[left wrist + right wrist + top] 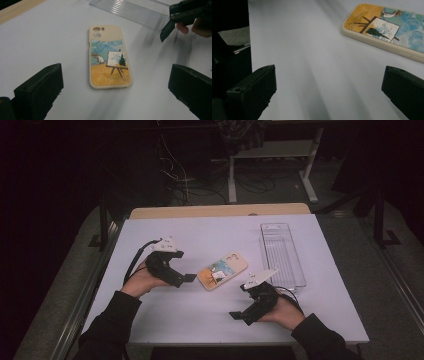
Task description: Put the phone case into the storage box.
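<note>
Nearest the person's edge of the white table, the right gripper rests low in the right hand, a dark sleeve behind it. Its jaws stand wide apart with nothing between them — in the right gripper view there is only bare table surface in the gap, and the phone case lies off toward the upper right of that view, outside the line of the jaws. The grey three-cornered plate sits on top of this gripper, and a cable trails from it.

A little farther in and to the left, the left hand holds the left gripper, whose tip points toward the middle of the table. Its jaws too are spread wide and hold nothing. In the left gripper view the phone case lies flat between the lines of the two jaws but ahead of them, apart from both; the other gripper shows at the upper right, beyond the case.

The phone case lies flat on the table between the two grippers, near the left one's tip and touching neither — cream rimmed, painted with a yellow field, an easel and blue sky, its camera cut-out at the far end.

Farther right, a clear ribbed plastic tray lies lengthwise on the table, just beside the case. Beyond the white surface runs a wooden table edge, then the dark floor with cables and a white desk frame.
</note>
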{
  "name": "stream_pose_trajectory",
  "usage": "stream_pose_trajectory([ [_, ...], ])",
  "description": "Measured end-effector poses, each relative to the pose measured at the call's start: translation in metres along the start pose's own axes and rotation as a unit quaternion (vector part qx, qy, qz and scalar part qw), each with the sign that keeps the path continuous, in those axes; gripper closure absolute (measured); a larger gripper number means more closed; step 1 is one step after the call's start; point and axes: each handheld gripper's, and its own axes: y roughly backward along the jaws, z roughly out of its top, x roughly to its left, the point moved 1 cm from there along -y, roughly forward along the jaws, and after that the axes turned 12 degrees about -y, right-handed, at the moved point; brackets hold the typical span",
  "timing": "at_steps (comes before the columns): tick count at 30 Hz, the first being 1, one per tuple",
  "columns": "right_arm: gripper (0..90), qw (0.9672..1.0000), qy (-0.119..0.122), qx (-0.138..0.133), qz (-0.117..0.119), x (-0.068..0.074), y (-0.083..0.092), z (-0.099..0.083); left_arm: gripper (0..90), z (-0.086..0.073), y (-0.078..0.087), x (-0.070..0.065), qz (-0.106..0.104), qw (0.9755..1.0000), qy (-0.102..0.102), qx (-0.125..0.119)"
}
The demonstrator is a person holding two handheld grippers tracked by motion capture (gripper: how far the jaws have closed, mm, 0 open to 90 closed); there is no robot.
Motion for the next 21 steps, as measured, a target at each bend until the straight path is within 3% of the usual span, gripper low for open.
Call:
stream_pose_trajectory([
  [18, 0.0, 1.0, -0.004, -0.003, 0.003, 0.0, 0.001, 0.0, 0.0, 0.042, -0.029, 0.013, -0.013, 0.9996, -0.022, -0.014],
  [21, 0.0, 1.0, -0.003, -0.002, 0.004, -0.001, 0.001, 0.0, 0.0, 0.046, -0.035, 0.014, -0.014, 0.9997, -0.013, -0.018],
])
